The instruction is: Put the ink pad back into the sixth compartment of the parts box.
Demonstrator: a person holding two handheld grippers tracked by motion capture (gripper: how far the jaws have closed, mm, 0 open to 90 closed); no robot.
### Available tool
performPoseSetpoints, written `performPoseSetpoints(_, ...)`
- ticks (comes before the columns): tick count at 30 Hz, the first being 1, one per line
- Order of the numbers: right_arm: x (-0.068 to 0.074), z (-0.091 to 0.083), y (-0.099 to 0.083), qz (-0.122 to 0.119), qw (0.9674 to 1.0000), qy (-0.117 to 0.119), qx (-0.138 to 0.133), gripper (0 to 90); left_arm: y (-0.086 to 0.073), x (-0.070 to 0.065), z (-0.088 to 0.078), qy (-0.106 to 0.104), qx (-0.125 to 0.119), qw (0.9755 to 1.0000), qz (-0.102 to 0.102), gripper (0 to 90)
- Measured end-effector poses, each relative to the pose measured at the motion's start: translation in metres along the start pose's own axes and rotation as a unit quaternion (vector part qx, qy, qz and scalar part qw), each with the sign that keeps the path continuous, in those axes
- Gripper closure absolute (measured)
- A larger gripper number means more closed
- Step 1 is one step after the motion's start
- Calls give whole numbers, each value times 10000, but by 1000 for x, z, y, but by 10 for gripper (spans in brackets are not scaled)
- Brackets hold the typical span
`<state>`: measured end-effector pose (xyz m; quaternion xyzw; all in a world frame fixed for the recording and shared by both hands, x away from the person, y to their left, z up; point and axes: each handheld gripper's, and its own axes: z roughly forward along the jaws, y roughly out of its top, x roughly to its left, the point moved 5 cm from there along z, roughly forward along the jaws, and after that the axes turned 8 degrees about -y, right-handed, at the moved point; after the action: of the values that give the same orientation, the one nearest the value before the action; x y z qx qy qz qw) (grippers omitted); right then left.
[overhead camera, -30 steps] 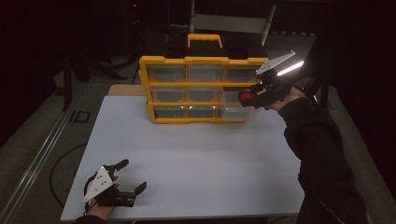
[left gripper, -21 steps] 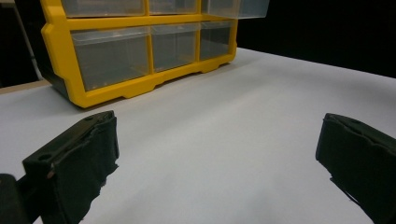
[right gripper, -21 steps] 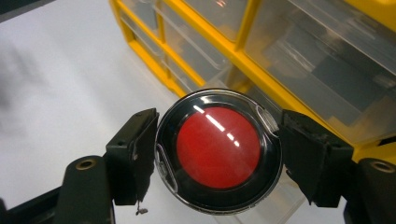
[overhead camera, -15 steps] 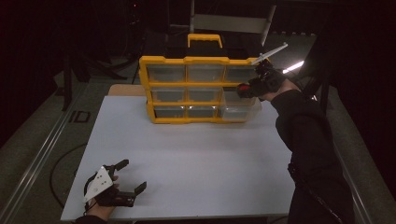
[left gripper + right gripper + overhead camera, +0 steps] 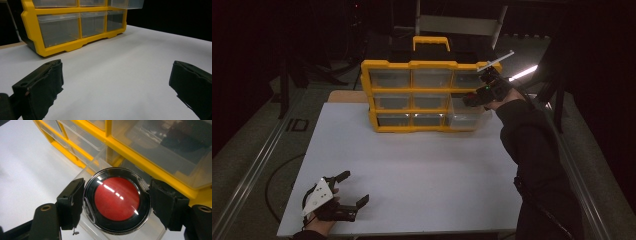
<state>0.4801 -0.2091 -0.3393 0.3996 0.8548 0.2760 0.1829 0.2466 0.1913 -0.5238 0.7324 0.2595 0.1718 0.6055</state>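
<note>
Nearest the person, the left gripper (image 5: 346,199) rests low on the bench (image 5: 422,165), a flat, matt white surface. Its fingers (image 5: 41,86), black blocks with rough padded faces, are spread wide with nothing but bare bench between them. Well ahead of those fingers stands the organizer (image 5: 72,27), a glossy yellow plastic frame with square clear drawers in rows and a yellow carry handle on top.

Farther off, at the cabinet's right end, the right gripper (image 5: 116,201) pinches a round disc (image 5: 117,199): a shiny red centre under a clear cover, ringed in black, with bright glints across it. One padded finger (image 5: 72,200) presses each side of its rim. Just beneath and beyond the fingers sits a pulled-out drawer (image 5: 467,111), thin-walled clear plastic, jutting from the right column; the disc hangs over its open top. Beyond that runs a yellow crossbar and another cloudy clear drawer front.
</note>
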Motion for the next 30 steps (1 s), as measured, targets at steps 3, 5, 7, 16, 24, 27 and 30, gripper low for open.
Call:
performPoseSetpoints(3, 1, 4, -2, 12, 10000, -7, 65, 299, 0, 0, 0, 1, 0, 10000, -5, 1)
performPoseSetpoints(5, 2, 7, -3, 33, 10000, 4, 83, 299, 0, 0, 0, -2, 1, 10000, -4, 1)
performPoseSetpoints(7, 1, 10, -3, 60, 9999, -17, 107, 299, 0, 0, 0, -6, 2, 10000, -6, 1)
performPoseSetpoints(16, -1, 19, -9, 194, 9993, -31, 309, 298, -1, 0, 0, -3, 11, 10000, -5, 1)
performPoseSetpoints(24, -2, 21, -9, 341, 9989, -51, 326, 161, -1, 0, 0, -1, 26, 10000, -5, 1)
performPoseSetpoints(27, -2, 19, -8, 356, 9989, -97, 305, 131, -1, 0, 0, -1, 21, 10000, -7, 1)
performPoseSetpoints(30, -1, 18, -10, 330, 9989, -76, 337, 104, -1, 0, 0, 0, 26, 10000, -18, 1)
